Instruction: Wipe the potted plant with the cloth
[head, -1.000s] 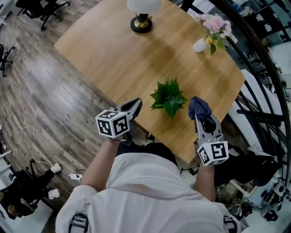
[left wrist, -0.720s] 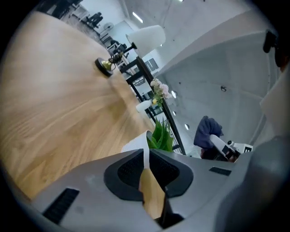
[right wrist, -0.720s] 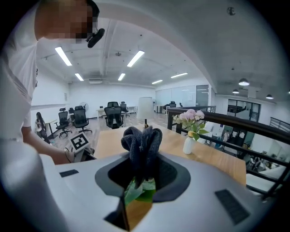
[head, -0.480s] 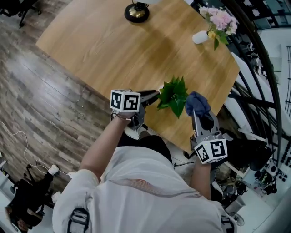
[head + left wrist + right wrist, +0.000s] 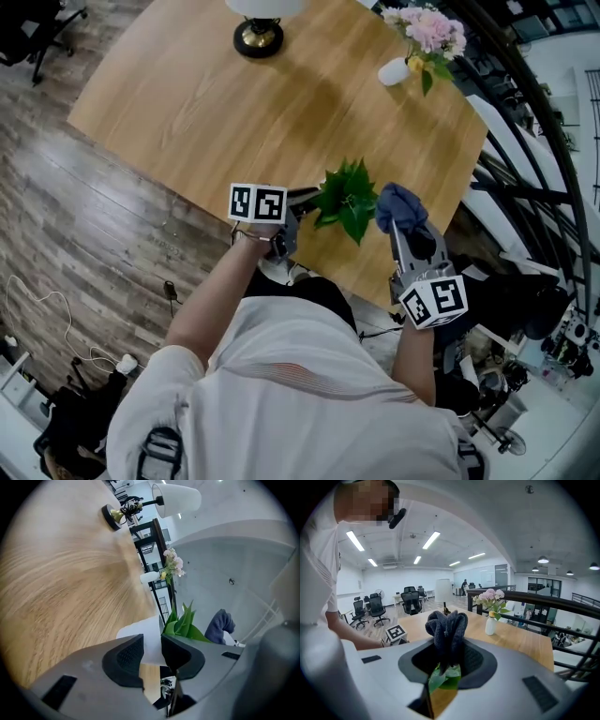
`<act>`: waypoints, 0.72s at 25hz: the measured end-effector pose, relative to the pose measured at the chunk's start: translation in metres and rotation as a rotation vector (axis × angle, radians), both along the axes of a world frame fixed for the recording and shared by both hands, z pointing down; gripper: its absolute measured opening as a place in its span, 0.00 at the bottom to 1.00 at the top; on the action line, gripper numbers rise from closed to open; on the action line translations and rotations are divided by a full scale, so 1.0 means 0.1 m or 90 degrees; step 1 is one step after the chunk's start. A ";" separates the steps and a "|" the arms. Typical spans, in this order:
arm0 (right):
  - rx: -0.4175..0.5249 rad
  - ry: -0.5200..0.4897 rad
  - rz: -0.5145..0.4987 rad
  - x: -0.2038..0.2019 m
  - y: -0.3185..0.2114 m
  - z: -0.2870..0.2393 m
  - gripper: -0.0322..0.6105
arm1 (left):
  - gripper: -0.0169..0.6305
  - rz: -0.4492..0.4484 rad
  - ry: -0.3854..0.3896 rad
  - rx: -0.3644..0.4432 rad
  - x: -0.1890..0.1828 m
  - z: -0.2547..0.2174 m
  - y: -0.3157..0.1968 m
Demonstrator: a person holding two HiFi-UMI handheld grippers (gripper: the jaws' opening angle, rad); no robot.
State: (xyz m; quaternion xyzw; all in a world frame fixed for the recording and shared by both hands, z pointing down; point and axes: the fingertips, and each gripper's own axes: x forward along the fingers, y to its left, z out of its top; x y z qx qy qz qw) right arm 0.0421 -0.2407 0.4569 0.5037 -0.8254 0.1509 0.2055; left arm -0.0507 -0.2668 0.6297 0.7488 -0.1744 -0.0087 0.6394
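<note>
The potted plant (image 5: 347, 197) has green leaves (image 5: 185, 623) and a white pot (image 5: 145, 639); it stands near the table's near edge. My left gripper (image 5: 305, 198) reaches in level from the plant's left. Its jaws are opening, with the pot (image 5: 325, 187) in the gap between them and no clear pressing. To the right of the plant, my right gripper (image 5: 405, 230) is shut on a bunched dark blue cloth (image 5: 400, 207). That cloth (image 5: 446, 630) stands up out of the right gripper (image 5: 446, 660), with a green leaf (image 5: 443, 677) just below it.
A wooden table (image 5: 234, 112) carries a lamp with a brass base (image 5: 258, 36) at the far side and a white vase of pink flowers (image 5: 412, 47) at the far right. A black railing (image 5: 525, 141) runs along the right. Wood floor (image 5: 75, 244) lies to the left.
My left gripper swung from the table's near edge over to the plant's left side, and its jaws opened around the pot. The right gripper with the cloth edged slightly nearer the leaves.
</note>
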 end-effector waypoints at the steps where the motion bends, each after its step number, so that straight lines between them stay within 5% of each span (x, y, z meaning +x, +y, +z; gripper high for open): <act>1: -0.005 -0.006 -0.006 -0.01 -0.02 0.00 0.28 | 0.20 -0.003 0.004 -0.009 0.00 0.01 0.00; 6: -0.036 -0.036 -0.111 -0.32 -0.25 0.10 0.28 | 0.20 -0.023 0.007 -0.032 0.01 0.03 -0.01; 12: -0.119 0.018 -0.278 -1.00 -0.42 0.51 0.28 | 0.20 -0.047 -0.001 -0.037 0.01 0.04 -0.01; 18: -0.121 0.169 -0.222 -0.64 -0.66 0.81 0.28 | 0.21 -0.071 -0.014 -0.032 -0.01 0.05 0.00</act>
